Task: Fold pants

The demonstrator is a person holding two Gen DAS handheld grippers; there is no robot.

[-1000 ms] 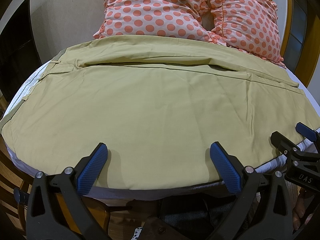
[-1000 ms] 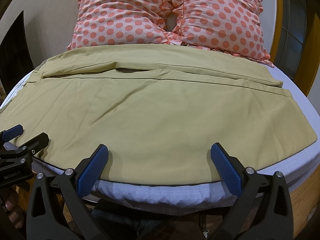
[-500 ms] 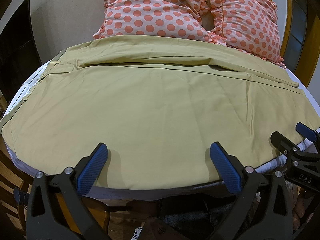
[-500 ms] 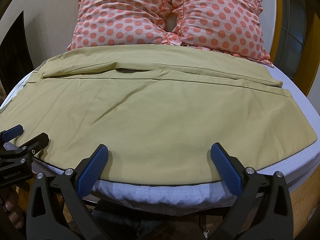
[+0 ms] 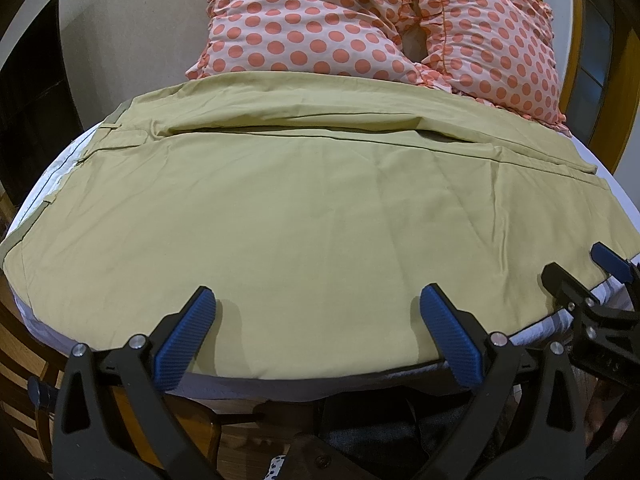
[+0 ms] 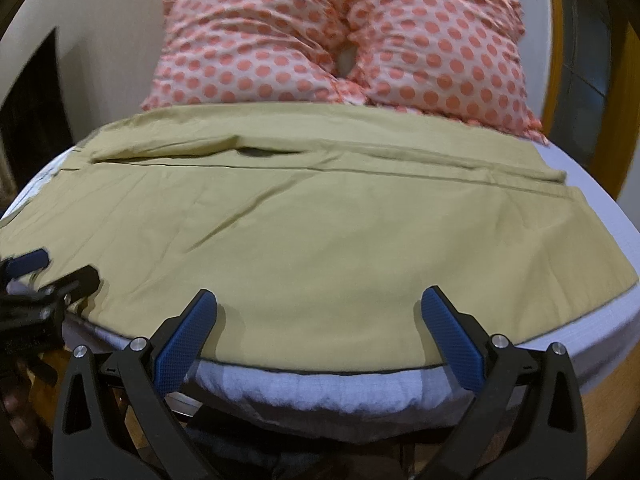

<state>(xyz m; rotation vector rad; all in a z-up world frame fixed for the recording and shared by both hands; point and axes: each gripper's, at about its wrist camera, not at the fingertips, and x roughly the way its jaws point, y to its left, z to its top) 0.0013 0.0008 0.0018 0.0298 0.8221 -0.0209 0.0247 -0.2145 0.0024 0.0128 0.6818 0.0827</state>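
Khaki pants [image 5: 304, 208] lie spread flat across the bed, one leg behind the other, waistband at the left. They also fill the right wrist view [image 6: 320, 232]. My left gripper [image 5: 316, 312] is open and empty, its blue pads over the near hem edge. My right gripper [image 6: 320, 312] is open and empty over the same near edge, further right. The right gripper also shows at the right edge of the left wrist view [image 5: 592, 280]; the left gripper shows at the left of the right wrist view [image 6: 48, 276].
Two pink polka-dot pillows [image 5: 320, 24] [image 6: 440, 48] lean behind the pants. The white mattress [image 6: 320, 392] edge runs just under my fingers. A wooden frame [image 6: 608, 384] shows at the right and a dark opening [image 5: 28, 92] at the left.
My right gripper has dipped and moved slightly; its view is blurred and the pillows sit lower. The left gripper has barely moved. The pants lie as before.
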